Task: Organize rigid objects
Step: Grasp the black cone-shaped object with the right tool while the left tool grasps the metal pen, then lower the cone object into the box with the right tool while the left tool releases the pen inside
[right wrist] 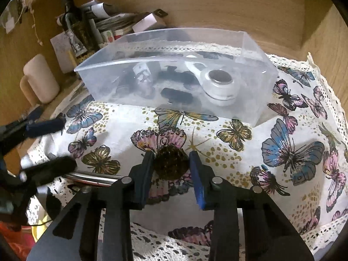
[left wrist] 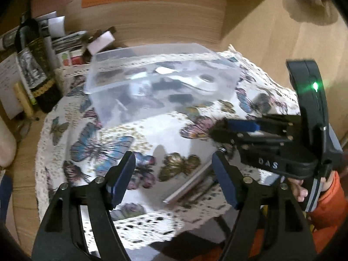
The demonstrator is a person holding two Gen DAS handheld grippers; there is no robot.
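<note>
A clear plastic box (right wrist: 250,50) stands on the butterfly cloth (right wrist: 289,152) and holds a white round device (right wrist: 219,84) and several dark small items (right wrist: 177,95). My right gripper (right wrist: 171,163) is shut on a dark spiky round object (right wrist: 170,163), held above the cloth in front of the box. In the left wrist view the box (left wrist: 113,104) lies ahead. My left gripper (left wrist: 174,174) is open and empty over the cloth (left wrist: 97,145). The right gripper (left wrist: 217,130) shows at the right, its held object blurred.
A dark bottle (right wrist: 76,26), papers and small boxes (right wrist: 121,21) crowd the wooden back left corner. Cream cylinders (right wrist: 40,78) stand at the left. The left gripper (right wrist: 52,143) shows blurred at the left edge. A metal bar (right wrist: 93,177) lies under the cloth's front edge.
</note>
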